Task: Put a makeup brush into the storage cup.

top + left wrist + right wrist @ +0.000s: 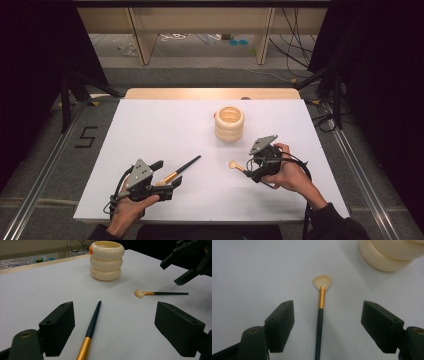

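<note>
Black jaws of my right gripper [325, 325] are standing wide, straddling the dark-handled, gold-ferruled fan brush [321, 312]; I'm centring before pinching. Left gripper [120, 332] likewise gaping, empty.

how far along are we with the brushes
Nothing looks done: both brushes lie on the table and the holder has none in it. In hand: the left tongs straddle one brush, the right tongs the other brush, both open, neither gripping. Left: gripping and lifting them.
</note>
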{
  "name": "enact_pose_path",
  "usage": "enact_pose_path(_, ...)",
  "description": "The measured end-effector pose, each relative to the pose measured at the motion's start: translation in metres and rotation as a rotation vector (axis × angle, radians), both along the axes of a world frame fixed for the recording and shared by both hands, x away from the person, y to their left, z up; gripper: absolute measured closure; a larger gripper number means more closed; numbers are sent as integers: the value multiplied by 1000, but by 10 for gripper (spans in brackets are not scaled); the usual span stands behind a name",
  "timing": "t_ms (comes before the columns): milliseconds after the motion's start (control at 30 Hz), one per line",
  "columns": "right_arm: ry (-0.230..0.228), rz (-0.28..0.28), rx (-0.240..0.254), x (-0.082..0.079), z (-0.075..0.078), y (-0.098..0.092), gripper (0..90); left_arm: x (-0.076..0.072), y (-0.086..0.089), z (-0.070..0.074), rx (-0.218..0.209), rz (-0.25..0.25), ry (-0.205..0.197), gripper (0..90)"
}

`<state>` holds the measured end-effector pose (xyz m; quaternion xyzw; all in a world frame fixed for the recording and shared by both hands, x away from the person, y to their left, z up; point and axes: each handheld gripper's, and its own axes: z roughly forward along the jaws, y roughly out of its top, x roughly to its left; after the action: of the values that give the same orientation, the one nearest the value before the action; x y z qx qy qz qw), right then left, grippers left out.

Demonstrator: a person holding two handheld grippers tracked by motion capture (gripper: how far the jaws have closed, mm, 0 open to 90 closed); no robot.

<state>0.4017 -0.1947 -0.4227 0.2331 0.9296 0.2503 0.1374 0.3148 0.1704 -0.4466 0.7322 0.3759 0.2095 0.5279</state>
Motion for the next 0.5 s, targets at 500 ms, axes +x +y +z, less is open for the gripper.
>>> enact_pose_path(500, 133, 39, -163, 11, -15, 9, 441, -1, 1, 0, -18, -6, 6, 162)
